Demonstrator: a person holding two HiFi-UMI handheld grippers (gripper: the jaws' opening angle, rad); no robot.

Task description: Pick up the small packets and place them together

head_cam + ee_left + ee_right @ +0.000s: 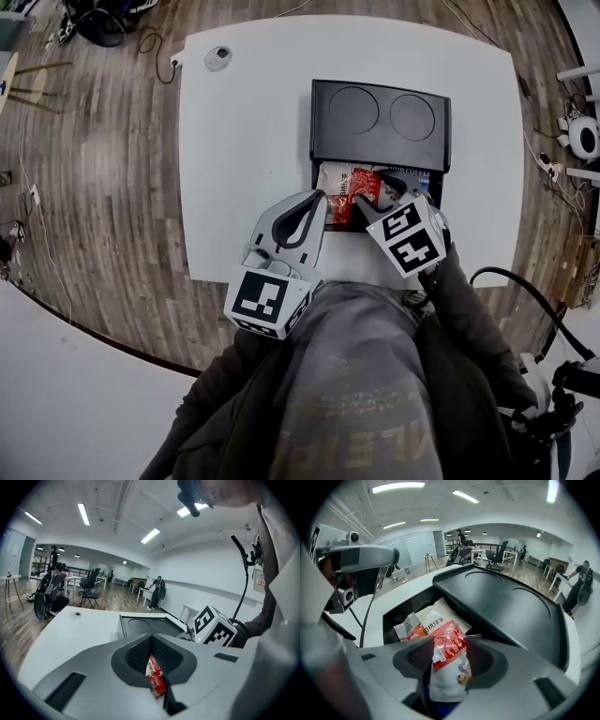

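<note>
Two grippers meet over a black box (380,122) on the white desk (244,141).
One, the left gripper (152,648), has its jaws pressed together on a small red packet (157,681), pinching it clear of the desk just beside the box. The right gripper (450,656) points down into the box's open compartment (393,613) with its jaws spread; a red-and-white packet (447,644) sits between them, on top of a beige packet (436,616) and beside another small packet (408,629).
</note>
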